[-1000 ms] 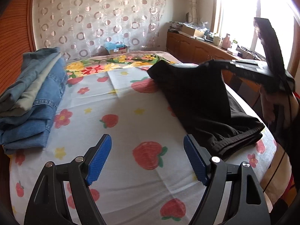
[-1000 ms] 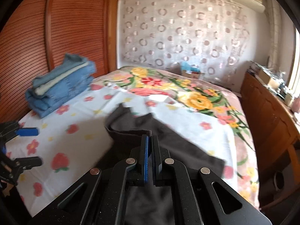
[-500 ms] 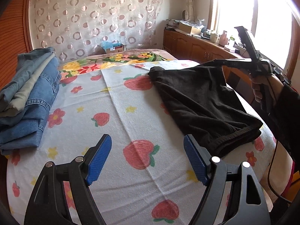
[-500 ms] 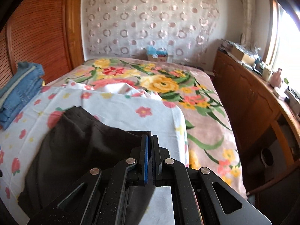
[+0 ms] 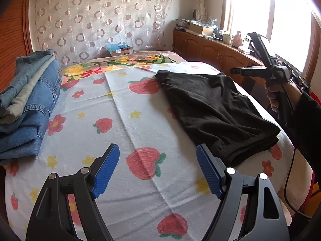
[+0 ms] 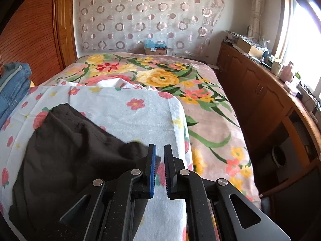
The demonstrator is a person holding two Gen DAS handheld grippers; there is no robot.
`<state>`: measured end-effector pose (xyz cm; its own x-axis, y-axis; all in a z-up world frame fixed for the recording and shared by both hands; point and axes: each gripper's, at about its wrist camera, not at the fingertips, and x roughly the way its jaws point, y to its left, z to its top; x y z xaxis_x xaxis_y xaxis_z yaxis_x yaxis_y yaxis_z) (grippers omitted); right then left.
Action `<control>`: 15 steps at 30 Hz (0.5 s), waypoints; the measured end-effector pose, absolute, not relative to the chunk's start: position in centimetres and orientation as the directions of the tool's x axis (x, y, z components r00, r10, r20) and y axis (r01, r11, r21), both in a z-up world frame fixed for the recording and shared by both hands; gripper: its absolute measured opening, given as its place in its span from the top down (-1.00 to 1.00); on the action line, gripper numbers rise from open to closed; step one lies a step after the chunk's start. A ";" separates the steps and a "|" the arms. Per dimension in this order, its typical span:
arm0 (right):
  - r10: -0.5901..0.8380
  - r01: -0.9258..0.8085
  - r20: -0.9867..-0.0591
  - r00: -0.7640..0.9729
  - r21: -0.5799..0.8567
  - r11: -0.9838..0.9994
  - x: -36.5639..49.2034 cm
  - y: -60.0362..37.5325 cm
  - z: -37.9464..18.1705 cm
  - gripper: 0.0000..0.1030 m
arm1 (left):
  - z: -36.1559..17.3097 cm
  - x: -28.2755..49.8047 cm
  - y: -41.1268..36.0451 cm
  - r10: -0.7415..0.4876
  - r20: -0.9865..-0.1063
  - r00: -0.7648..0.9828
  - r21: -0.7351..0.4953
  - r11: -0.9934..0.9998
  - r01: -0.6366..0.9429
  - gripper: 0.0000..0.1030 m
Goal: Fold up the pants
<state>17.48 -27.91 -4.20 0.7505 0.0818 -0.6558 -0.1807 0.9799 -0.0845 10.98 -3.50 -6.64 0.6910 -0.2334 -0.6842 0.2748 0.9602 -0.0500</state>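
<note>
One black pants [image 5: 216,108], folded, on strawberry sheet [image 5: 124,120], right side of bed. One stack of jeans [image 5: 28,104] at left edge. Left gripper [image 5: 158,170] released, wide, empty. Right gripper [image 6: 159,160] just been opening, narrow gap, nothing between jaws, pants just beside.

No text, label or number is legible in either view

Black pants [image 5: 212,108], folded flat (waistband edge nearest), on the strawberry-print sheet [image 5: 124,120], right side.
</note>
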 end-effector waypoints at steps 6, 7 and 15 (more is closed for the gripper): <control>0.144 -0.230 -0.630 0.763 -0.057 0.972 12.9 -28.3 -4.5 0.45 | -6.8 11.0 -4.3 -0.243 -0.689 0.682 -0.047 0.955 0.293 -0.56; 0.160 -0.239 -0.625 0.764 -0.044 0.970 11.8 -28.4 -4.6 0.43 | -6.9 11.0 -4.5 -0.245 -0.691 0.680 -0.045 0.954 0.297 -0.56; 0.208 -0.279 -0.624 0.753 -0.016 0.960 5.9 -29.9 -5.7 0.39 | -7.1 11.1 -6.1 -0.255 -0.702 0.665 -0.035 0.945 0.325 -0.56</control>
